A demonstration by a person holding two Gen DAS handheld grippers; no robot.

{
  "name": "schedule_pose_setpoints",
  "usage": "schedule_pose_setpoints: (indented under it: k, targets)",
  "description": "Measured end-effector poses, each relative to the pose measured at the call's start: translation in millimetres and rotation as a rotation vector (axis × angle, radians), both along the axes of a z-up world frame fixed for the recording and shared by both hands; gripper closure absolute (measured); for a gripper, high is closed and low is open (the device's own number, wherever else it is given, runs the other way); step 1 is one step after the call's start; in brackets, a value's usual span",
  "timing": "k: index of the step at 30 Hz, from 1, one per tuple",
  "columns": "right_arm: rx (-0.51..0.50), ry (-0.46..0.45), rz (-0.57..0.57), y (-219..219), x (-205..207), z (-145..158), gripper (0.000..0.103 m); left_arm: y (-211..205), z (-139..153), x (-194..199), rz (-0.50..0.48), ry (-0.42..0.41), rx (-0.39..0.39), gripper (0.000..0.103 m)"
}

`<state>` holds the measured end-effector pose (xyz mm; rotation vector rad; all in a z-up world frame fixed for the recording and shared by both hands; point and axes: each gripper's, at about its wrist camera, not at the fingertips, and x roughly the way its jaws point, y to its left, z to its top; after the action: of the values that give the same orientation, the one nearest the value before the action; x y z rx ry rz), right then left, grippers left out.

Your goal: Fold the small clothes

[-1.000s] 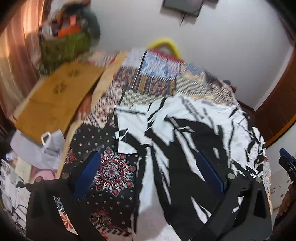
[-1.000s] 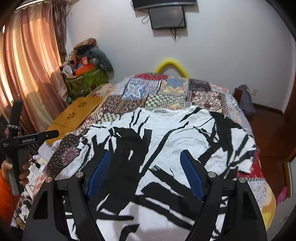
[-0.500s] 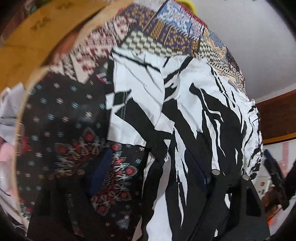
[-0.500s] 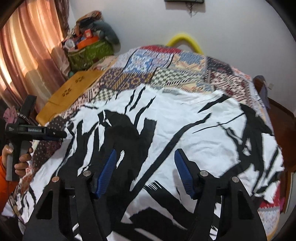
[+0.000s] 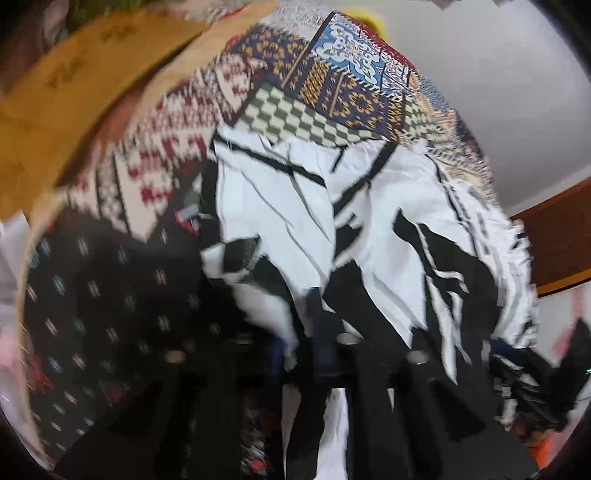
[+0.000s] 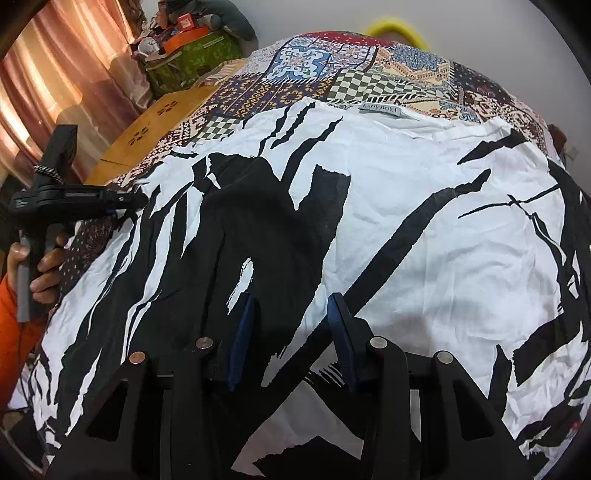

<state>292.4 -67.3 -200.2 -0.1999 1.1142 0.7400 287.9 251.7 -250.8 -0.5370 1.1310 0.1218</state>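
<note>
Gripping the shirt's left edge

My left gripper [image 5: 299, 354] is pinching the black-and-white T-shirt [image 6: 406, 206] on the patchwork bed [image 6: 317, 70]; my right gripper [image 6: 291, 321] is hovering, fingers apart, over it.

I see a bed [image 6: 325, 74] under a patchwork quilt [image 6: 295, 62], against a plain white wall [image 6: 480, 33]. On my left, pinkish curtains [image 6: 55, 81] glow with daylight. Beside them a green bag [image 6: 192, 55] is heaped with clutter, and a tan board [image 6: 155, 122] lies along the bed's edge. Brown wood trim [image 5: 554, 243] shows right.
</note>
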Motion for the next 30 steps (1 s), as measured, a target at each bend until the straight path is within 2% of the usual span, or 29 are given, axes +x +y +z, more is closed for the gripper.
schedule_pose_setpoints:
  k: [3, 6, 10, 12, 15, 17, 21, 24, 25, 27, 29, 30]
  targets:
    - [-0.006, 0.01, 0.001, -0.8, 0.6, 0.6, 0.067, -10.5, 21.4, 3.2, -0.02, -0.054, 0.16, 0.1]
    - [-0.013, 0.019, 0.0, 1.4, 2.4, 0.0, 0.067, -27.6, 47.4, 4.8, -0.074, -0.132, 0.249, 0.101]
    - [-0.028, 0.034, -0.003, 3.8, 6.2, 2.0, 0.071, -65.0, 81.5, 5.5, -0.221, -0.241, 0.258, 0.101]
    - [-0.016, 0.044, -0.007, 3.1, 7.7, 8.4, 0.074, -87.7, 87.5, 6.8, -0.301, -0.265, 0.271, 0.101]
    - [-0.003, 0.019, -0.015, 0.3, 5.1, 22.8, 0.074, -123.2, 77.7, 10.4, -0.428, -0.236, 0.268, 0.101]
    - [0.006, 0.001, -0.02, -1.4, 2.5, 34.4, 0.074, -136.7, 63.5, 12.1, -0.462, -0.195, 0.27, 0.101]
    - [0.014, -0.02, -0.024, -1.5, 0.0, 48.9, 0.074, -137.0, 24.9, 19.6, -0.476, -0.059, 0.198, 0.101]
    - [0.017, -0.028, -0.023, 2.4, 1.7, 55.3, 0.074, -127.4, 20.6, 14.2, -0.452, -0.04, 0.17, 0.099]
    - [0.02, -0.026, -0.022, 5.7, 3.3, 56.3, 0.074, -124.2, 24.2, 12.0, -0.451, -0.043, 0.164, 0.097]
    - [0.031, -0.021, -0.024, 12.7, 6.4, 57.6, 0.074, -117.6, 36.3, 6.4, -0.445, -0.061, 0.166, 0.086]
    - [0.034, -0.022, -0.023, 22.0, 11.0, 59.0, 0.074, -108.7, 52.1, -2.7, -0.426, -0.107, 0.171, 0.06]
    - [0.032, -0.025, -0.02, 26.3, 13.2, 59.5, 0.074, -105.1, 59.0, -6.0, -0.416, -0.128, 0.173, 0.056]
